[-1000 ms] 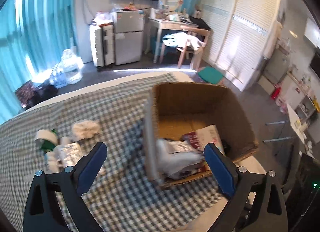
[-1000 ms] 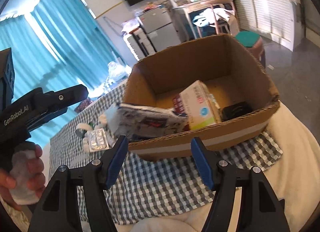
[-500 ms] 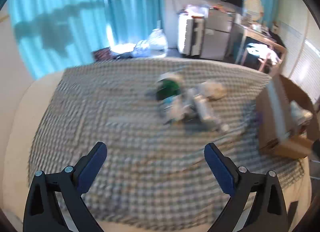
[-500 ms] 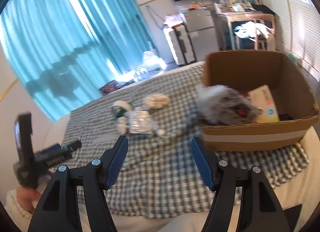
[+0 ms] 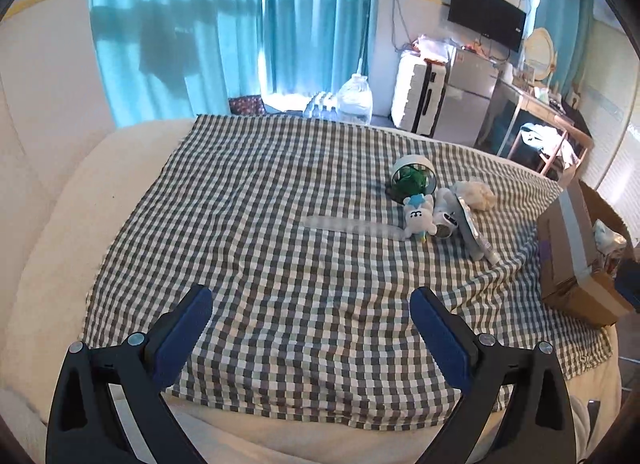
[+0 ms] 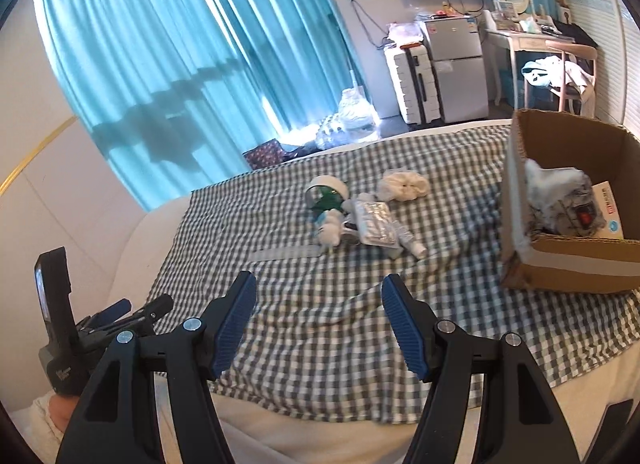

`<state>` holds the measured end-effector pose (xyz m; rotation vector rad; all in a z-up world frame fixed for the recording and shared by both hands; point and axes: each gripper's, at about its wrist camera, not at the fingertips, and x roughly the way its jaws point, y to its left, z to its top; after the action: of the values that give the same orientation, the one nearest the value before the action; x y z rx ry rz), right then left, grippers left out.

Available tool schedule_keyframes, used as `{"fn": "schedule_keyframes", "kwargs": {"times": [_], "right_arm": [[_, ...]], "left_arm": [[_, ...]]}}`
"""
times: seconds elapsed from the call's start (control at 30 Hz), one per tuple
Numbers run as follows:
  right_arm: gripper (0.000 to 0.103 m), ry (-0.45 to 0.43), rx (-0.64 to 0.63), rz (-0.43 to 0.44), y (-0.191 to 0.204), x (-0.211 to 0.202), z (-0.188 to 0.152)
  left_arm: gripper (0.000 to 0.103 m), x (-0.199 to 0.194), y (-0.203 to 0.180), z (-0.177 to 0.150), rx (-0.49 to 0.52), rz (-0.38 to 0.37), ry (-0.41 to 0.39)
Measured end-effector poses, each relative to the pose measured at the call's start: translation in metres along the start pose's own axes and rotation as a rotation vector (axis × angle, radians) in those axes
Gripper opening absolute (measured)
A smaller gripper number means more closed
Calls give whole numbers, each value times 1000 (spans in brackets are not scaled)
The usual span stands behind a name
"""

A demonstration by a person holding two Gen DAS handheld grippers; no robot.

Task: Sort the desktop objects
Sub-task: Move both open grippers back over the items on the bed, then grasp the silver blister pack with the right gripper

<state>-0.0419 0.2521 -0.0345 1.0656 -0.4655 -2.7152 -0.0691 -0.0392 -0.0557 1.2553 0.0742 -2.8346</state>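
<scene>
- The left gripper (image 5: 310, 328) points down and forward over the near part of the checked cloth (image 5: 280, 224); its jaws stand wide, with only cloth between the blue pads.
- The right gripper (image 6: 318, 326) tilts down over the near edge of the same cloth, jaws parted to a middling width and empty. Its fingers are black and angular with bolt heads; the blue pads (image 6: 236, 324) are ribbed.
- In the right wrist view the left gripper shows at lower left as a black body with a handle, and part of the person's hand (image 6: 60, 410) shows below it.
- The cloth is soft, woven in grey-green and white checks, and wrinkles toward the cardboard box (image 6: 560, 264). It covers a cream padded surface (image 5: 60, 224).
- The things to sort lie in a loose cluster mid-cloth, well ahead of both grippers: a white roll of tape (image 5: 412, 168) on its side with something green inside, a small plush toy (image 5: 418, 218) with a blue tuft, a shiny foil blister pack (image 6: 374, 222), a small white tube (image 6: 412, 242), and a fluffy cream scrunchie (image 6: 404, 186).
- A clear plastic ruler (image 5: 352, 226) lies flat, its end touching the plush toy.
- The brown corrugated box stands at the cloth's right side, open-topped, with a pale tape band; inside are a crinkled plastic bag (image 6: 560, 200) and a white printed carton (image 6: 610, 212).
</scene>
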Motion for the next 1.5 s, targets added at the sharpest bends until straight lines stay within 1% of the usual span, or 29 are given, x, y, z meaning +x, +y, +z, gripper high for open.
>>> {"fn": "schedule_keyframes", "kwargs": {"times": [0.13, 0.27, 0.5, 0.67, 0.77, 0.87, 1.0, 1.07, 1.1, 1.23, 1.3, 1.37, 1.4, 1.43, 1.47, 1.5], "right_arm": [[65, 16, -11, -1, 9, 9, 0], [65, 37, -13, 0, 10, 23, 4], [65, 104, -5, -10, -3, 71, 15], [65, 151, 12, -32, -22, 121, 29], [65, 174, 24, -50, -35, 152, 39], [65, 202, 36, -76, -51, 181, 45], [65, 240, 50, -100, -70, 213, 48], [65, 257, 58, -101, -79, 226, 49], [65, 265, 63, -100, -82, 232, 49], [65, 284, 78, -85, -89, 251, 50], [65, 289, 82, -77, -91, 258, 50], [65, 304, 90, -70, -92, 267, 50], [65, 311, 100, -64, -93, 270, 49], [65, 312, 115, -51, -95, 272, 49], [65, 309, 147, -21, -98, 275, 48], [65, 310, 168, -4, -100, 276, 47]], "left_arm": [[102, 0, 5, -2, 8, -16, -22], [102, 12, 6, 1, 18, -28, -20], [102, 55, 1, 16, 50, -48, -14], [102, 103, -16, 32, 123, -57, -5], [102, 136, -29, 38, 167, -112, 7], [102, 170, -39, 40, 237, -129, 13], [102, 215, -51, 43, 328, -142, 42], [102, 228, -54, 45, 354, -173, 51], [102, 236, -57, 47, 377, -218, 59], [102, 255, -67, 54, 468, -277, 69], [102, 263, -71, 53, 516, -314, 91], [102, 271, -73, 50, 550, -322, 131], [102, 276, -75, 46, 578, -315, 160], [102, 279, -75, 43, 598, -308, 171], [102, 281, -76, 40, 609, -307, 169], [102, 281, -74, 38, 598, -317, 156]]}}
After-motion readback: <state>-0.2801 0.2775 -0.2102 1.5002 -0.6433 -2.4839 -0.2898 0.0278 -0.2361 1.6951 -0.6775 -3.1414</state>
